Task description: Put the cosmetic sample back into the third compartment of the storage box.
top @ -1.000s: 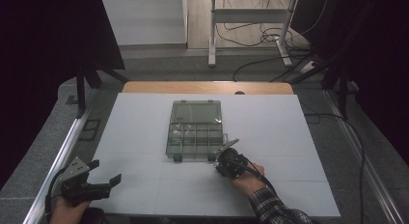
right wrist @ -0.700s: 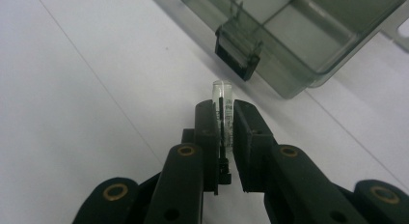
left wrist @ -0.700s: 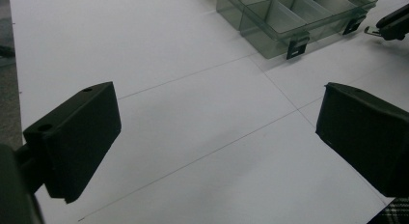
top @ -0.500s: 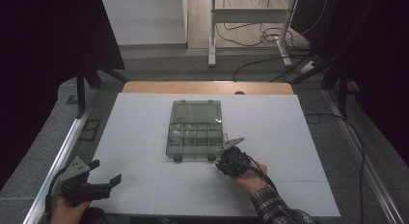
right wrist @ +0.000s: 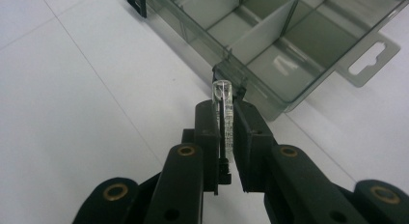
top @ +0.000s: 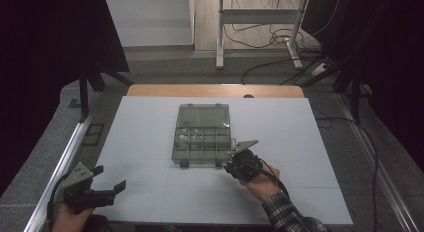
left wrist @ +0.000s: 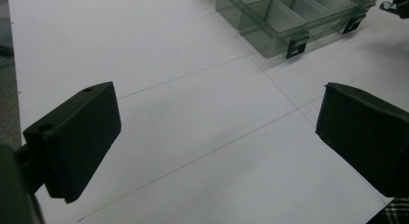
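Nearest to me, my left gripper (top: pixel 107 188) rests low at the near left corner of the white table board (top: pixel 150 127), its jaws standing wide apart with nothing between them; in the left gripper view I see bare board between the two black pads (left wrist: pixel 79 132). I judge it is parked there to stay out of the way while the other hand works.

A little farther in, my right gripper (right wrist: pixel 225 113) is clamped on a small clear plastic tube with printed markings (right wrist: pixel 224 108), the jaws drawn tight on its sides so that its rounded end sticks out past the tips. Holding it endwise like this seems meant to let me drop it nose-first into a cell. In the high view this gripper (top: pixel 235 164) sits just at the near right corner of the smoky transparent plastic compartment box (top: pixel 202 142), the tube's tip close to the box's front wall but, as far as I can tell, not yet over a compartment.

Beyond lies the box's opened lid (top: pixel 204 116), folded flat away from me, so the cells are free to load.

Against the earlier frames, little differs: the left gripper sits in the same spot, and the right has crept only slightly, staying at that corner with the same closed grip.
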The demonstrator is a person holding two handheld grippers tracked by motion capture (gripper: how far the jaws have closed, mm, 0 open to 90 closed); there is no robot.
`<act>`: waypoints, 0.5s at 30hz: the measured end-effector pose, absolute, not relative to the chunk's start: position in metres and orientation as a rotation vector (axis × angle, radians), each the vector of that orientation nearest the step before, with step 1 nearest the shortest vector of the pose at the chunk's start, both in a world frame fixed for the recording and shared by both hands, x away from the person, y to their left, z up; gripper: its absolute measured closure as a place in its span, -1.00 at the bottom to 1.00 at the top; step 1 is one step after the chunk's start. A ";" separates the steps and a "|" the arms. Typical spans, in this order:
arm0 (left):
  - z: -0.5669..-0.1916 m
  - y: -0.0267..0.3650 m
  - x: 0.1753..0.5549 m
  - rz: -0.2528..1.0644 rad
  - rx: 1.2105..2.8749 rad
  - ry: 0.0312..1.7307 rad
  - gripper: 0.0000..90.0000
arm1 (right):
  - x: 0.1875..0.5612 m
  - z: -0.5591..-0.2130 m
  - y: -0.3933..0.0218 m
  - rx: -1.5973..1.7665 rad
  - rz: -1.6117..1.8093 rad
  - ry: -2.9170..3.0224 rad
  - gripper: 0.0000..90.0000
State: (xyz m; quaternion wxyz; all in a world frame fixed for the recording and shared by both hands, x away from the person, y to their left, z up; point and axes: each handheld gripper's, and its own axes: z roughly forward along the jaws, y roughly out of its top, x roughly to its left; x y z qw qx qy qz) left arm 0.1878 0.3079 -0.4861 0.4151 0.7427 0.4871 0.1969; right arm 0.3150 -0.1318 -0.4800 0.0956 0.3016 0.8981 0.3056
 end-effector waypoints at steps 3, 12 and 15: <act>-0.486 0.308 0.188 0.495 1.866 1.224 -0.95 | 0.315 -0.476 -0.132 0.892 0.930 2.651 0.79; -0.486 0.308 0.188 0.495 1.868 1.225 -0.95 | 0.321 -0.468 -0.133 0.922 0.984 2.624 0.79; -0.486 0.308 0.188 0.494 1.869 1.225 -0.95 | 0.325 -0.465 -0.133 0.928 1.002 2.613 0.79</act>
